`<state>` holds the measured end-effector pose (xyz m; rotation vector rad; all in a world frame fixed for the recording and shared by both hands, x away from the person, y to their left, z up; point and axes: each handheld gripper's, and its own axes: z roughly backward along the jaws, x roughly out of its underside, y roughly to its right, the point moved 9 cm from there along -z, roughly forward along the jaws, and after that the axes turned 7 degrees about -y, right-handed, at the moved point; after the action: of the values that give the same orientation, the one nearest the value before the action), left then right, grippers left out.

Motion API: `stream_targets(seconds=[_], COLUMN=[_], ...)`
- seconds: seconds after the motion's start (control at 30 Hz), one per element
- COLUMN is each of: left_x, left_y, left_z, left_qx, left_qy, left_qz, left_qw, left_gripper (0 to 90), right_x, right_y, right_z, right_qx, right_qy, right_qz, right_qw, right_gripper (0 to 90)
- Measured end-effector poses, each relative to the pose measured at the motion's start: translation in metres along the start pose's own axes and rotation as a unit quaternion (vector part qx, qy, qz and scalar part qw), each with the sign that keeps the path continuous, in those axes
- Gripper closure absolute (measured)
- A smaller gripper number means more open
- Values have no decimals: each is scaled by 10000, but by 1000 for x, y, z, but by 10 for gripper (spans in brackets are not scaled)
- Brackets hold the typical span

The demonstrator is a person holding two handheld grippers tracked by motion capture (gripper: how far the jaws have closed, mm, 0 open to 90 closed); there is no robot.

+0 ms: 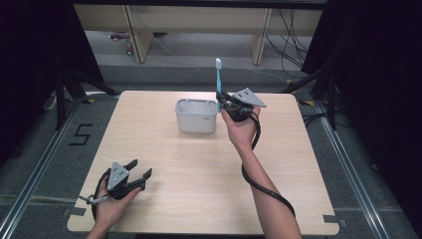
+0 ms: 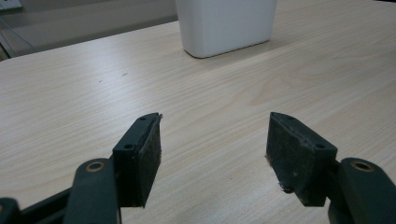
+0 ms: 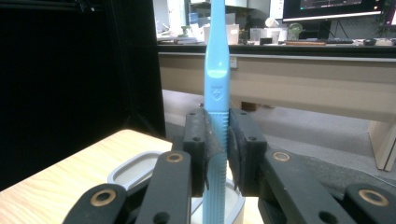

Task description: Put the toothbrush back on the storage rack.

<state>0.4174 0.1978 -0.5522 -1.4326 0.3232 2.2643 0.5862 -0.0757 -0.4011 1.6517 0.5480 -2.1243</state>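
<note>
**Toothbrush held upright at the tub's right corner**

Between your right gripper's point(image 1: 225, 103) jaws, a blue toothbrush point(image 3: 217, 70) is clamped by its ribbed handle, bristles up, just above the white tub's point(image 1: 196, 122) right end. Your left gripper point(image 1: 140, 170) rests near the table's point(image 1: 199, 169) front edge, jaws wide, nothing between them.

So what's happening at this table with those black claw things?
A person is working at a wooden table with a claw in each hand. The right claw is shut on a blue toothbrush, holding it upright, head up, at the right edge of a white tub near the far side of the table. The handle's lower end seems to sit just over the tub's rim. The left claw is open and holds nothing, down by the near left corner.
</note>
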Motion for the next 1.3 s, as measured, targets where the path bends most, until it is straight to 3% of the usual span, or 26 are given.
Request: stream_targets(seconds=[0.33, 0.5, 0.6, 1.3], left_x=[0, 0, 0, 0], left_y=[0, 0, 0, -1], left_z=[-1, 0, 0, 0], left_qx=[16, -1, -1, 37], left_qy=[27, -13, -14, 38], left_qz=[4, 15, 15, 50], left_qw=[10000, 10000, 10000, 10000], left_gripper=[352, 352, 352, 354], right_x=[4, 3, 2, 2], right_y=[1, 2, 4, -4], right_z=[-10, -13, -15, -27], right_qx=[5, 21, 69, -57], right_qy=[-4, -43, -11, 5], right_qz=[36, -88, 2, -100], right_qw=[10000, 9999, 10000, 9999], right_gripper=[786, 786, 786, 786])
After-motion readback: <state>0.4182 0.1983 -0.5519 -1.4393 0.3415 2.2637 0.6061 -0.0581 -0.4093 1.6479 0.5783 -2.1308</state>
